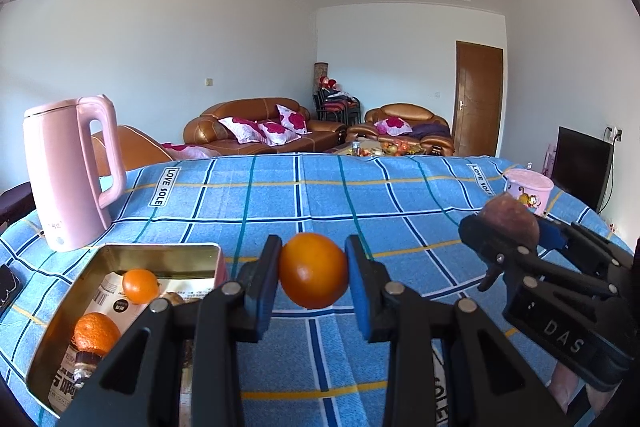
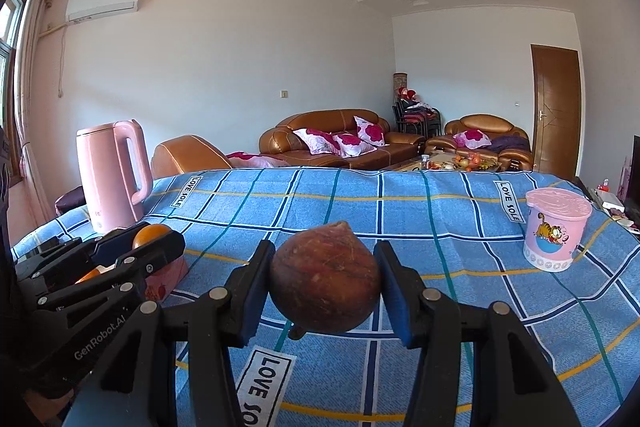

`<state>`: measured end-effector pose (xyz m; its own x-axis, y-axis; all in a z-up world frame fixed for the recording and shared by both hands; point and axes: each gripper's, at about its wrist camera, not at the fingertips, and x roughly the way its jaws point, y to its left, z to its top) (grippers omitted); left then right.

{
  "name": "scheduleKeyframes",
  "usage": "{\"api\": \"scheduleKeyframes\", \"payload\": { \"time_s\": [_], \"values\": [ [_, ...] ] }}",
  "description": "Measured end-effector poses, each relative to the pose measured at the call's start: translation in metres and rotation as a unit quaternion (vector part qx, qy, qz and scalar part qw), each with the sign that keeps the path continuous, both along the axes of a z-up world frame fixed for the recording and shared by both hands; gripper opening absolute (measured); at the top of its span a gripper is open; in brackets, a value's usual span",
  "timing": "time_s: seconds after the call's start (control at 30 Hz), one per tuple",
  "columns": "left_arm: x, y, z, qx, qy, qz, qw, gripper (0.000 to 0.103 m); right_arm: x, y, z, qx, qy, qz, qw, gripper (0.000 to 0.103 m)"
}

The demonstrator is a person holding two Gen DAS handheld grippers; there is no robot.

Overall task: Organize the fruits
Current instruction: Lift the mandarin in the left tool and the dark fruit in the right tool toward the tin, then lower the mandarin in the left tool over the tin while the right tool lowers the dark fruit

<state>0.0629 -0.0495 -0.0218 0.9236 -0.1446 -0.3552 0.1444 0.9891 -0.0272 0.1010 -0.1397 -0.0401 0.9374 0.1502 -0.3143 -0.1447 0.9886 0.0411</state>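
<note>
Orange (image 1: 313, 270): centre of the left wrist view, pinched between the blue pads of the left gripper (image 1: 313, 273), clear of the cloth. Grip is clenched on the fruit at its widest part; near-round, so no long axis to speak of.

Key relation: the open metal tin (image 1: 132, 293) lies to the lower left of the held orange in that view, its near corner just beside the left finger. Two smaller oranges (image 1: 140, 285) already sit inside on printed packets. Judgement: next move for this hand is a short carry leftward and down over the tin rim, then release. The tin wall stands between fruit and tin floor, so the orange probably has to clear it first.

Brown fruit (image 2: 325, 277): centre of the right wrist view, grasped by the right gripper (image 2: 325, 283), its pointed end tilted to upper right. It is seen again at right edge of the left view, well apart from the tin.

Left hand is the nearer to the tin by far.

Periphery: pink kettle (image 1: 72, 175) upper left, pink lidded cup (image 2: 554, 229) at right, blue checked cloth (image 1: 320, 195) under all.
</note>
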Motion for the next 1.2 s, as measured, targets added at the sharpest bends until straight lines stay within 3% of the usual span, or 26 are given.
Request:
{"api": "scheduleKeyframes", "payload": {
  "time_s": [0.73,1.2],
  "values": [
    [-0.025,0.087,0.006,0.000,0.020,0.075,0.9970,0.034,-0.001,0.068,0.000,0.014,0.016,0.080,0.997,0.053],
    [-0.017,0.123,0.002,-0.004,0.049,0.108,0.9929,0.034,0.001,0.117,0.010,0.013,0.014,0.129,0.991,0.053]
  ]
}}
